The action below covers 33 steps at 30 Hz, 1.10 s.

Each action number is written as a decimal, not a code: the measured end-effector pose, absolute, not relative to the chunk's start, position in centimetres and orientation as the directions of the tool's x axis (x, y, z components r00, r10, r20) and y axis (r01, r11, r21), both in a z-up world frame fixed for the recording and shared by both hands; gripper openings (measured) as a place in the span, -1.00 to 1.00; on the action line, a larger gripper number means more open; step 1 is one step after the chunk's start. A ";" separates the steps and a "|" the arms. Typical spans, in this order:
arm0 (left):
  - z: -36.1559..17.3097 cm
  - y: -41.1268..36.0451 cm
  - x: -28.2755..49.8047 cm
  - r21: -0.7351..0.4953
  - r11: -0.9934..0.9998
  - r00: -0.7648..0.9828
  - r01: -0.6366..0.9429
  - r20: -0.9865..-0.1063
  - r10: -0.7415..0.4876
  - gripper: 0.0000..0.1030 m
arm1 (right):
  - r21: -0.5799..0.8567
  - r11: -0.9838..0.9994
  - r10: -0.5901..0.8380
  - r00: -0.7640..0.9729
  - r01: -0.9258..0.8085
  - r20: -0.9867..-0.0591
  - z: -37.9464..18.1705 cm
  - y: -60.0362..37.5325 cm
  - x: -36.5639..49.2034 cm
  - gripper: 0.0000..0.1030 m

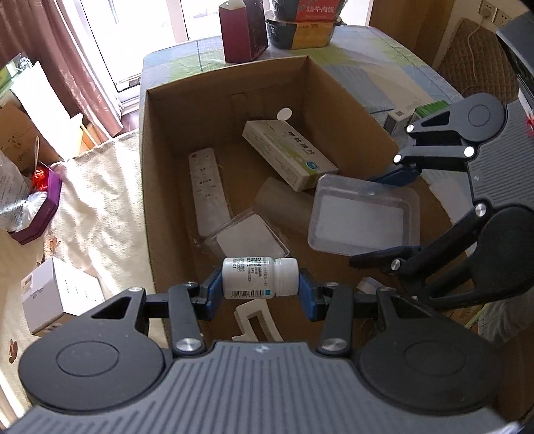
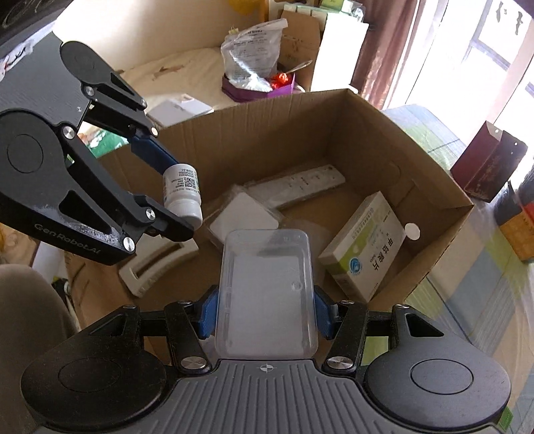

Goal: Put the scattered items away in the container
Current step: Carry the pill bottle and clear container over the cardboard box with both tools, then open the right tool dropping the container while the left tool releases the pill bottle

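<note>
A white pill bottle (image 1: 259,277) is held lying on its side between the blue pads (image 1: 212,293) of the left gripper (image 1: 258,290), cap toward the right pad, above the near end of the open cardboard box (image 1: 230,80). In the right wrist view the same bottle (image 2: 182,195) is seen clamped end to end, raised over the box's left wall.

A clear plastic tray (image 2: 267,297) is clamped at its two long sides by the right gripper (image 2: 265,312) and held over the box interior; in the left wrist view this tray (image 1: 363,217) is seen at the right side of the box.

Inside the box are noted: a white power strip (image 1: 208,190) along the left, a green-and-white medicine carton (image 1: 288,155) toward the far right, a second clear tray (image 1: 248,238) near the middle, and a white bracket-shaped piece (image 1: 257,322) at the near end. What lies beneath the second tray cannot be told.

Outside the box, a white carton (image 1: 58,293) is observed on the cream cloth (image 1: 100,207) to the left, and a maroon box (image 1: 243,30) stands on the table beyond the far wall.
</note>
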<state>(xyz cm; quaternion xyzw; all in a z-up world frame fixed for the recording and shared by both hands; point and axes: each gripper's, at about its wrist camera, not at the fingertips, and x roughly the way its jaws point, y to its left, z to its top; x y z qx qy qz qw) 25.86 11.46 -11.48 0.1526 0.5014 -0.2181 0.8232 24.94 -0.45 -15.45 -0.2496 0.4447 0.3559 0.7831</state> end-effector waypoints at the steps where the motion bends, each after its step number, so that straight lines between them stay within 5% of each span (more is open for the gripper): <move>1: -11.6 11.4 25.9 0.031 0.856 0.400 0.515 -0.892 -0.209 -0.20 | -0.076 0.621 0.332 0.351 -0.780 -0.876 -15.5 -0.5 24.8 0.23; 2: -11.7 11.2 25.9 0.029 0.854 0.398 0.519 -0.893 -0.211 -0.20 | -0.082 0.616 0.334 0.354 -0.783 -0.874 -15.5 -0.7 24.7 0.49; 4: -11.9 10.9 25.9 0.030 0.848 0.395 0.529 -0.893 -0.215 -0.20 | -0.095 0.605 0.338 0.363 -0.790 -0.869 -15.4 -0.9 24.4 0.63; 18: -13.3 9.1 25.9 -0.011 0.811 0.329 0.585 -0.911 -0.250 -0.20 | -0.080 0.573 0.378 0.349 -0.816 -0.857 -14.5 -2.2 23.9 0.63; 25: -13.1 8.8 26.0 -0.006 0.810 0.333 0.587 -0.910 -0.248 0.13 | -0.074 0.570 0.384 0.345 -0.818 -0.856 -14.3 -2.3 23.7 0.63; 33: -12.8 9.7 26.0 -0.003 0.836 0.336 0.549 -0.915 -0.225 0.17 | -0.066 0.570 0.391 0.341 -0.819 -0.855 -13.8 -2.6 23.5 0.63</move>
